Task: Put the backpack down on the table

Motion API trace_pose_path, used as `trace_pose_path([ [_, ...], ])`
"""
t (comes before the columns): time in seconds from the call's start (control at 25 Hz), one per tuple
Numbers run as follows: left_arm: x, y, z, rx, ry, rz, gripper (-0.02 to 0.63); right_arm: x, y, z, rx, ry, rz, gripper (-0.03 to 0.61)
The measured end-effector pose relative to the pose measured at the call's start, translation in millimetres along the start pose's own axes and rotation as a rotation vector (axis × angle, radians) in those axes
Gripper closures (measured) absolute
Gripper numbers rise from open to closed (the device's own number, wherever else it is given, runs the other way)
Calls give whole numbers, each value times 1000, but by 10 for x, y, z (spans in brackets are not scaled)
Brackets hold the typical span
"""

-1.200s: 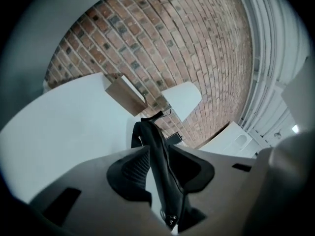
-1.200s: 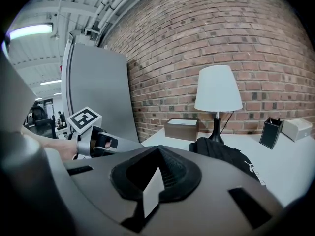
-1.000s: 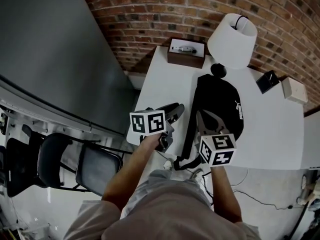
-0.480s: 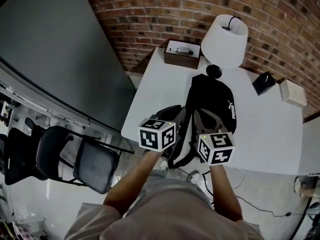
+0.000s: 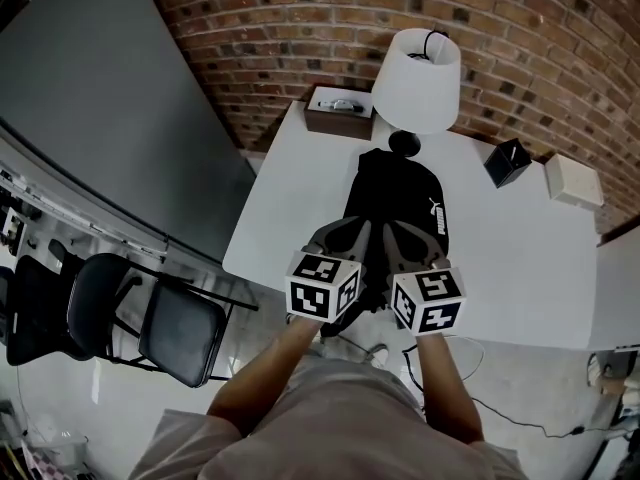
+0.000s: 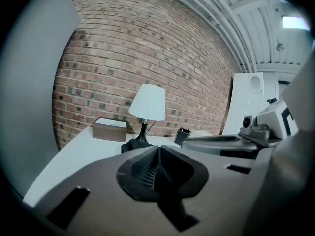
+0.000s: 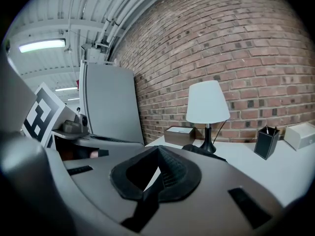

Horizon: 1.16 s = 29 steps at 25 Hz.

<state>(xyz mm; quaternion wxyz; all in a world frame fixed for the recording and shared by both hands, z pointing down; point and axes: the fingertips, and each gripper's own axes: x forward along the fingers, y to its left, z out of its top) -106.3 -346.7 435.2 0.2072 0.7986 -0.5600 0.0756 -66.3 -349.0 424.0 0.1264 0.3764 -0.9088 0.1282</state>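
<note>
Black backpack (image 5: 400, 193): lies flat on the white table (image 5: 290, 198), with its far end just beside the foot of the lamp (image 5: 417, 68). Its near end is hidden behind the grippers in the head view.
Left gripper (image 6: 158, 150): clenched and empty. Its jaws have just been closing, and its own view shows the pads meeting on a thin seam with nothing between them.
Right gripper (image 7: 157, 150): jaws drawn together at the tips and holding nothing. A sliver of white table shows between the pads lower down.
Grippers' place: side by side at the table's near edge, both pointing over the backpack toward the brick wall.
Change: a second ago the left jaws stood apart beside a shoulder strap, and a loop of strap hung over the table's near edge. Now the left gripper sits level with the right one, and the pair cover that edge.
Meaning for the task: the put-down looks finished. The bag rests on the table alone and neither gripper grasps it, so only drawing back seems left.
Risk: a strap may still hang off the edge, though that part is out of sight.
Bystanders: the brown box (image 5: 335, 110) and the black holder (image 5: 505, 161) stand apart from the bag.
</note>
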Motion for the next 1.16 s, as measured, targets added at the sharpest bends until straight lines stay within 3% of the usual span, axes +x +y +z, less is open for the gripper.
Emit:
trace_pose_path([
  [0.48, 157, -423, 6, 63, -26, 28, 609, -275, -247, -48, -27, -6, 36, 578],
  [1.16, 127, -330, -75, 54, 10, 14, 609, -248, -195, -25, -24, -9, 15, 578],
])
